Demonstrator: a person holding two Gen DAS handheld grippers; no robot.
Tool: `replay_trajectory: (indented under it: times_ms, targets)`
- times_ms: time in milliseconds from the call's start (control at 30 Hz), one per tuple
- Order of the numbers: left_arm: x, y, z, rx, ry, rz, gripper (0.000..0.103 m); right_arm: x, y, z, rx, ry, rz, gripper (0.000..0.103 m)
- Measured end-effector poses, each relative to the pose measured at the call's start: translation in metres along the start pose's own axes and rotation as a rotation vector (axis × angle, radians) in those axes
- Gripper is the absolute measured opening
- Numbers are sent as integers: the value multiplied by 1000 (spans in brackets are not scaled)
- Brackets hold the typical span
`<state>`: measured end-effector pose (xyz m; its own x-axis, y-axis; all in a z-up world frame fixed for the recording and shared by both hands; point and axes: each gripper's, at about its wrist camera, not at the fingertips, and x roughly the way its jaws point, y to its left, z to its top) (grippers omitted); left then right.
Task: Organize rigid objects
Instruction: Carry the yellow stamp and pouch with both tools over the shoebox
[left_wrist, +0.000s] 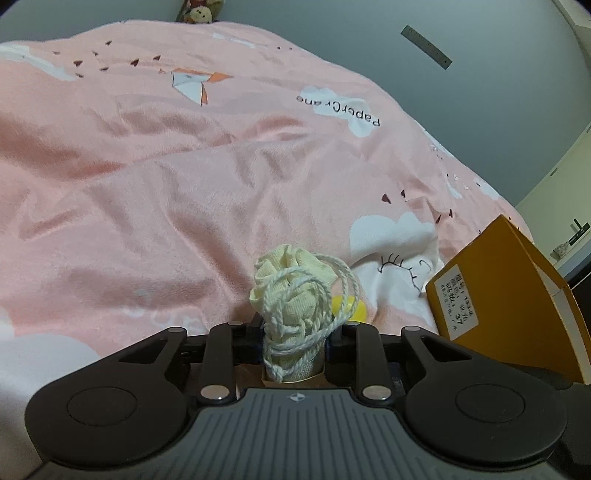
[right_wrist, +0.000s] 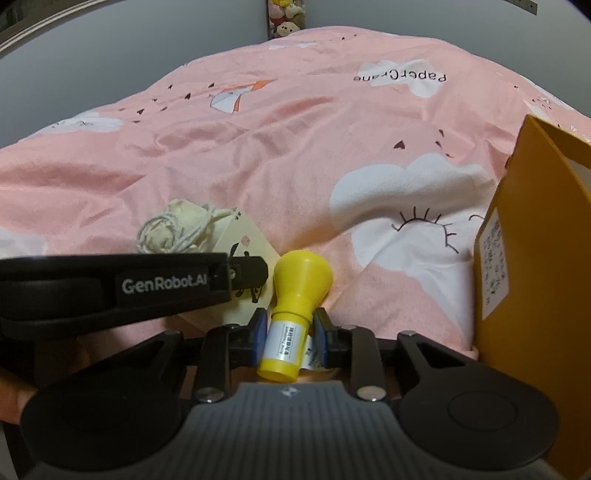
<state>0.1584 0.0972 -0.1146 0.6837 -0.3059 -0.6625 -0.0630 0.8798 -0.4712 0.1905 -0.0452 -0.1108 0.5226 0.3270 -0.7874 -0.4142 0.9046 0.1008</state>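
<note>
My left gripper (left_wrist: 295, 343) is shut on a cream cloth pouch (left_wrist: 288, 295) wound with white string, which stands up between its blue pads. In the right wrist view the same pouch (right_wrist: 173, 227) and a pale paper tag (right_wrist: 245, 242) stick out of the left gripper (right_wrist: 255, 275), seen from the side. My right gripper (right_wrist: 290, 336) is shut on a yellow stamp-like bottle (right_wrist: 299, 284) with a white label, gripped at its narrow neck. Its yellow top (left_wrist: 351, 308) peeks out behind the pouch in the left wrist view. Both grippers hover close together over the bed.
A wrinkled pink bed cover (left_wrist: 184, 184) with white clouds lies under everything. An orange cardboard box (right_wrist: 546, 258) stands open at the right, close to both grippers. Plush toys (right_wrist: 286, 18) sit at the bed's far end by the grey wall.
</note>
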Motion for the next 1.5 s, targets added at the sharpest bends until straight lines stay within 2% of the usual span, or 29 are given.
replay_trajectory:
  times_ms: [400, 667, 1000, 1300, 1500]
  targets:
    - [-51, -18, 6, 9, -90, 5, 30, -64, 7, 9, -31, -131, 0, 23]
    - [-87, -47, 14, 35, -153, -39, 30, -120, 1, 15, -18, -222, 0, 23]
    - [-103, -99, 18, 99, -164, -127, 30, -183, -47, 16, -9, -298, -122, 23]
    - [-86, -156, 15, 198, -103, -221, 30, -217, -103, 7, -43, -275, -288, 24]
    - [-57, -193, 11, 254, -23, -267, 30, -209, -144, 4, -57, -164, -367, 24]
